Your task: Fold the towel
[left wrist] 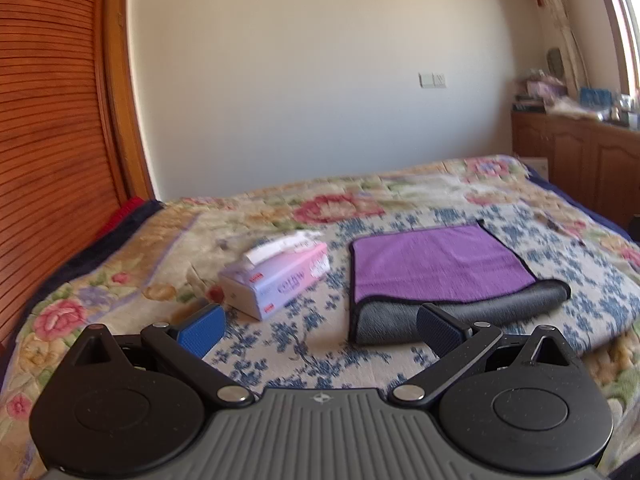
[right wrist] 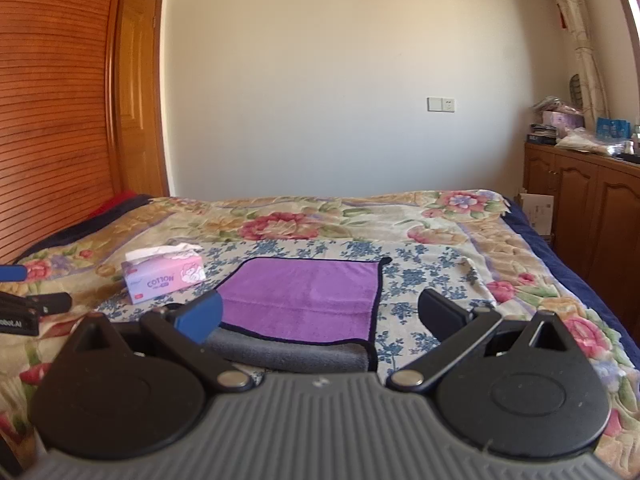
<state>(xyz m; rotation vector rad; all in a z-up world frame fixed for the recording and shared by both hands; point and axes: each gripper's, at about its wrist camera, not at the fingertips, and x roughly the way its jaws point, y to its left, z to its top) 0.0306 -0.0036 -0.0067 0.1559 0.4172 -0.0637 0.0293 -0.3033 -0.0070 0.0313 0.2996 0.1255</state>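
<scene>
A purple towel (left wrist: 432, 264) with a grey underside and black trim lies folded over on the flowered bedspread (left wrist: 280, 216), its grey fold facing me. My left gripper (left wrist: 320, 328) is open and empty, just in front of the towel's near left corner. In the right wrist view the towel (right wrist: 308, 296) lies straight ahead. My right gripper (right wrist: 320, 316) is open and empty, held over the towel's near grey edge. The left gripper's fingers (right wrist: 12, 272) show at the left edge of that view.
A pink tissue box (left wrist: 276, 280) stands on the bed left of the towel; it also shows in the right wrist view (right wrist: 164, 276). A slatted wooden headboard (left wrist: 48, 160) is on the left. A wooden cabinet (right wrist: 592, 208) with clutter stands on the right.
</scene>
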